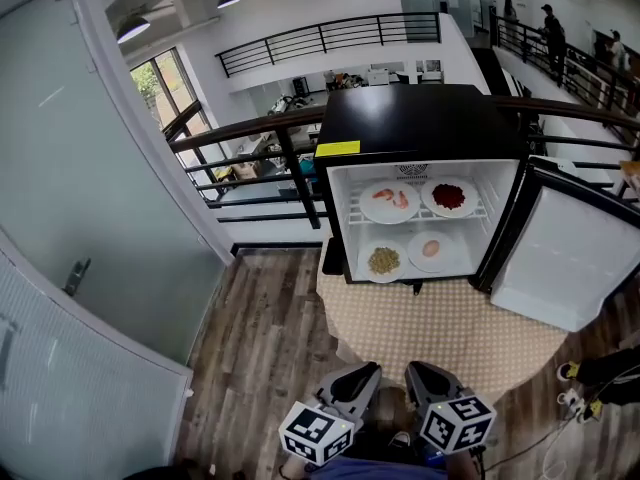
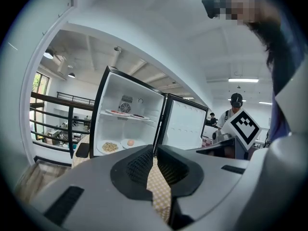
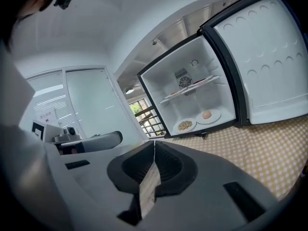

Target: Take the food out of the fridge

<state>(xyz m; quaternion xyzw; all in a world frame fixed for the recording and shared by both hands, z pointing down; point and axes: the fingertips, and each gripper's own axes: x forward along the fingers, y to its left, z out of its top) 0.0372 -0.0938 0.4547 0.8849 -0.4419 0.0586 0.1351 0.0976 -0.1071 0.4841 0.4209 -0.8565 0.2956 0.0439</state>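
- The left tool (image 1: 362, 376) sits low in the head view, close to the person's body and at the near edge of the worktop (image 1: 440, 330). Its jaws are pressed together with nothing between them. In its own view only the checked cloth shows through the slit.
- The fridge (image 1: 410, 123) stands at the far side of the worktop with its mouth facing both tools. All the food is inside it.
- On the wire shelf (image 1: 484, 211) sit two plates: a plate of pink pieces (image 1: 389, 200) on the left and a plate of dark red food (image 1: 449, 197) on the right.
- On the fridge floor sit two more plates: a plate of pale grains (image 1: 384, 260) on the left and a plate with a round egg-like item (image 1: 431, 249) on the right. These two lie closest to the opening.
- The right tool (image 1: 424, 373) is just beside the left one. Its jaws are also closed tight and hold nothing.
- The door (image 1: 570, 263) hangs wide open on the right and leaves the mouth clear.
- Judgement on the reach:
  - The food lies straight ahead of both tools and well apart from them, across the open cloth.
  - The left-hand plates look better placed for the left tool and the right-hand plates for the right.
  - The plates are round, so no long axis matters. The near rim is the likely place to grip, and the jaws would have to spread first.
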